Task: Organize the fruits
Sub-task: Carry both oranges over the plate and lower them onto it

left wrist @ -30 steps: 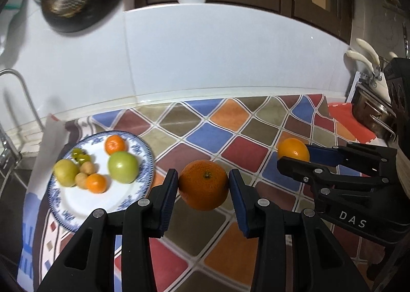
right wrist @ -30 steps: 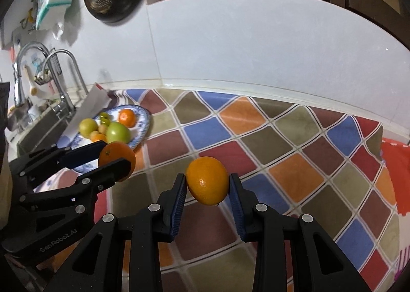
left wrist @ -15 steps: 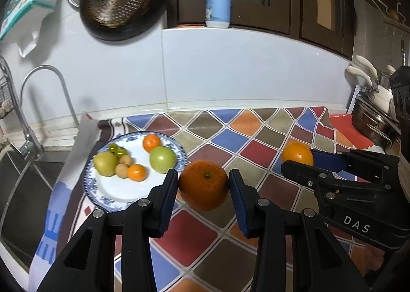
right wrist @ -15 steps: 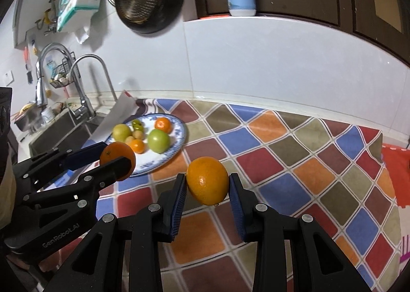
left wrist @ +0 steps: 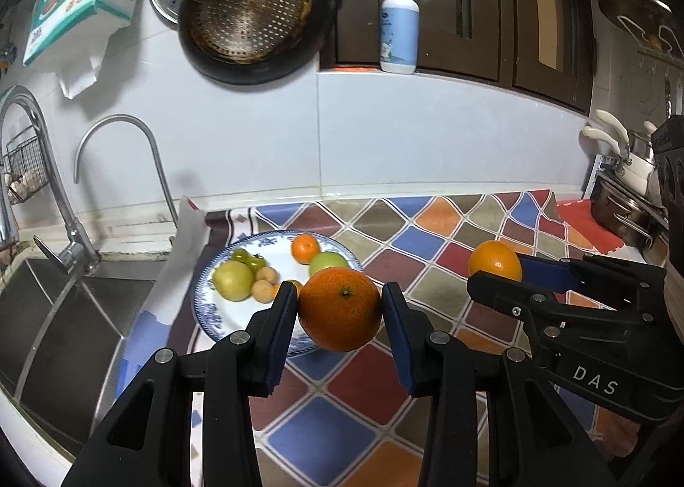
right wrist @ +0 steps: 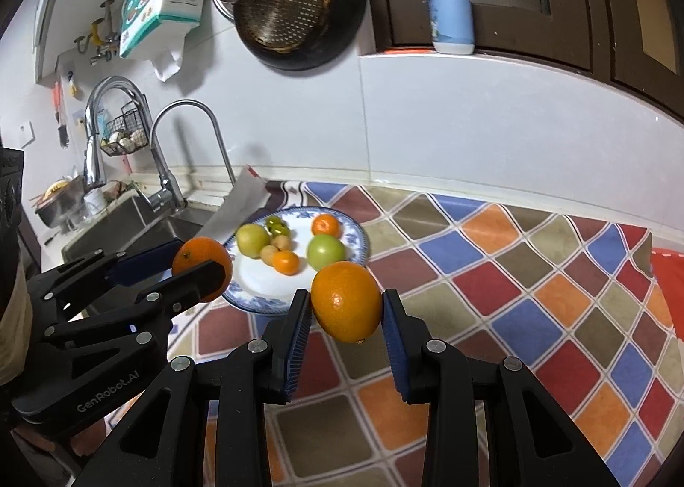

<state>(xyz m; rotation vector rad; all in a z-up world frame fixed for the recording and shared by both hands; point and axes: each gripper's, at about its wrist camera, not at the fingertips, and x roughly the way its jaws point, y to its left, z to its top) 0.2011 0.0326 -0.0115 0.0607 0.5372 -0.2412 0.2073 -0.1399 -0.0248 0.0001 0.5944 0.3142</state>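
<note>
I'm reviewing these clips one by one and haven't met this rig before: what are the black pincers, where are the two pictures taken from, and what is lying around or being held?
There is no robot here. A person carries a two-fingered gripper in each hand, and each gripper has a wide-angle camera looking forward along its fingers, which gives the two views.

In the left wrist view, the left gripper is clamped on a darker orange; the right gripper enters from the right side. In the right wrist view, the right gripper is clamped on a lighter orange.

Both are held above a counter with a colourful diamond-patterned cloth. On it stands a blue-rimmed plate with green fruits, small oranges and a few smaller pieces. A sink lies to the left.
</note>
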